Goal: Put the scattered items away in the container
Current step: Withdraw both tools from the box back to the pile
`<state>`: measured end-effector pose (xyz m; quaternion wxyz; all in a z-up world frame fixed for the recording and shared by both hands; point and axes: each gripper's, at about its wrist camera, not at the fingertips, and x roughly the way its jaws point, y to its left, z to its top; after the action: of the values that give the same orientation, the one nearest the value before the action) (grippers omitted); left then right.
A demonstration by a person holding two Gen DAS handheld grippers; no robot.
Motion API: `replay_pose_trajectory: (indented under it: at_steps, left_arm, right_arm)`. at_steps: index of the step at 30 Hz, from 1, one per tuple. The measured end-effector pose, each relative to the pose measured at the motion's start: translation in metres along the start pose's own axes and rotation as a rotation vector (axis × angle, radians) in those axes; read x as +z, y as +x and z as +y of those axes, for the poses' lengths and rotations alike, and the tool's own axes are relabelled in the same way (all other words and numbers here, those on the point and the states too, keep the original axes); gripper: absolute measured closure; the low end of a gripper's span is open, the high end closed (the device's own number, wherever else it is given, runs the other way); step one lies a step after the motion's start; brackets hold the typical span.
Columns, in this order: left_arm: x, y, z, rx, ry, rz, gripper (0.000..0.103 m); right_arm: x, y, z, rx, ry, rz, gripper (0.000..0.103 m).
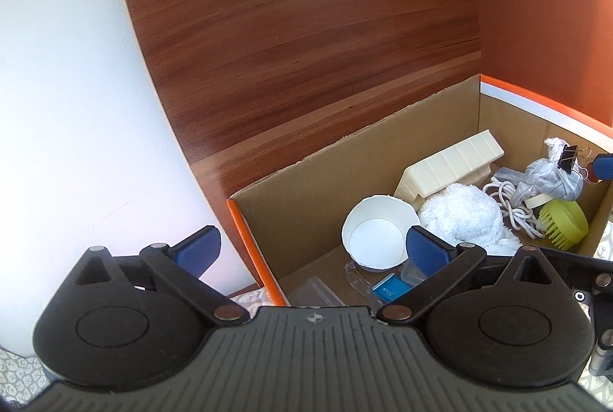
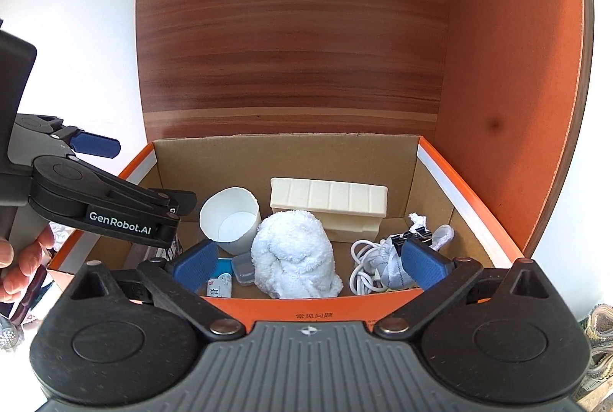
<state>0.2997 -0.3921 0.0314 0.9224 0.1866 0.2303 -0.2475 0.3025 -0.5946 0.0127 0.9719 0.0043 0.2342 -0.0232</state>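
Note:
An open cardboard box with an orange rim stands against a wooden panel. Inside lie a white paper cup, a rolled white towel, a cream plastic block, a white cable, a grey cloth with a black binder clip, a green scalp brush and small blue packets. My left gripper is open and empty at the box's left wall. My right gripper is open and empty over the front rim.
A wood-grain back panel and an orange side panel enclose the box. A white wall is on the left. The left gripper's body reaches over the box's left rim. A patterned cloth covers the surface below.

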Motion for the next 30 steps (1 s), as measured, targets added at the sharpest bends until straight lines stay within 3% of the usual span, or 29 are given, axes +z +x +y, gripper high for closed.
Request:
replay_pose_trajectory:
  at_steps: [4, 21, 30]
  left_arm:
    - [0.001, 0.007, -0.009, -0.016, -0.008, -0.014, 0.0]
    - [-0.021, -0.027, -0.004, -0.096, -0.091, -0.044, 0.0]
    - [-0.038, -0.043, -0.004, -0.081, -0.115, -0.076, 0.0]
  right_arm:
    - [-0.004, -0.009, 0.006, 0.023, 0.025, -0.012, 0.0]
    - [-0.018, -0.048, 0.019, 0.093, 0.148, -0.055, 0.0]
    - [-0.029, -0.07, 0.034, 0.109, 0.15, -0.078, 0.0]
